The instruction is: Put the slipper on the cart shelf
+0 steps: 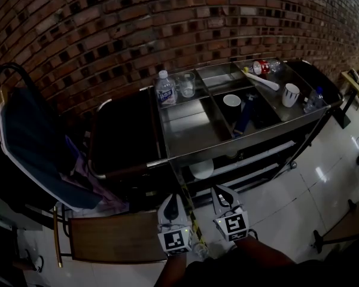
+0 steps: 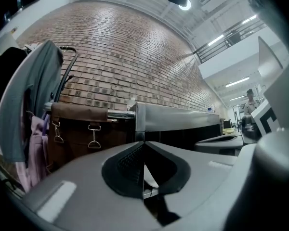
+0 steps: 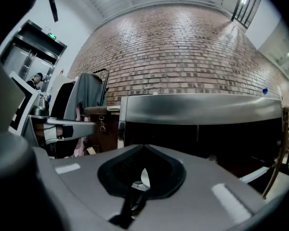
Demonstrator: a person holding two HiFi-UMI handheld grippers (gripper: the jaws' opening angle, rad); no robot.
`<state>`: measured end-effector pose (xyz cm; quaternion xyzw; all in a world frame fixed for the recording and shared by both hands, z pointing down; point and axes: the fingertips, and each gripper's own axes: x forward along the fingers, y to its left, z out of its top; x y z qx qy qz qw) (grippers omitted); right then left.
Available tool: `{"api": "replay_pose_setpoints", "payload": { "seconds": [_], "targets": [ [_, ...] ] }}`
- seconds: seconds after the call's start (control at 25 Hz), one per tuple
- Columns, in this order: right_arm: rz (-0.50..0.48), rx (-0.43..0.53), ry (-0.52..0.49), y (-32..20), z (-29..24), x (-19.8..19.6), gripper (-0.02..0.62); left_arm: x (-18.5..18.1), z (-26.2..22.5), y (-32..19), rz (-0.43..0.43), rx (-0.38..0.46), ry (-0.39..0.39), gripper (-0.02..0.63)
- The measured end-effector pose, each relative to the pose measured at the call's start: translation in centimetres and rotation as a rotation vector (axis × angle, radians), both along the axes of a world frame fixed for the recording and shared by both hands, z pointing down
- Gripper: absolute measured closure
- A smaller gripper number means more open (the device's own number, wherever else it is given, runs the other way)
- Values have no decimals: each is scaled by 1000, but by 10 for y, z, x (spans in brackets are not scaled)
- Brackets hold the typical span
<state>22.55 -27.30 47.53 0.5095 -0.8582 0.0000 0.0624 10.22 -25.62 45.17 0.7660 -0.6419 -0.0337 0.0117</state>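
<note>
A steel cart point(image 1: 191, 137) stands against the brick wall, its top split into compartments. On the shelf under the top lies a white rounded object point(image 1: 201, 168); I cannot tell whether it is the slipper. My left gripper point(image 1: 175, 198) and right gripper point(image 1: 221, 191) hang side by side low in front of the cart, both pointing at that shelf. In the left gripper view the left gripper point(image 2: 143, 144) is shut and holds nothing. The right gripper point(image 3: 143, 147) is also shut and empty in its own view, facing the cart's steel edge point(image 3: 202, 110).
The cart top holds a water bottle point(image 1: 165, 88), a clear glass point(image 1: 187, 84), a white cup point(image 1: 291, 94) and a red can point(image 1: 261, 67). A brown bag point(image 1: 122, 139) hangs at the cart's left. A chair draped with a jacket point(image 1: 30, 142) and a wooden seat point(image 1: 110, 238) stand at the left.
</note>
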Motion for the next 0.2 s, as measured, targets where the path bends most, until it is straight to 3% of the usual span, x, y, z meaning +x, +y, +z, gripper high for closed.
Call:
{"api": "replay_pose_setpoints", "payload": {
  "seconds": [0.2],
  "targets": [
    [-20, 76, 123, 10, -4, -4, 594, 4, -6, 2, 4, 6, 7, 591]
  ]
}}
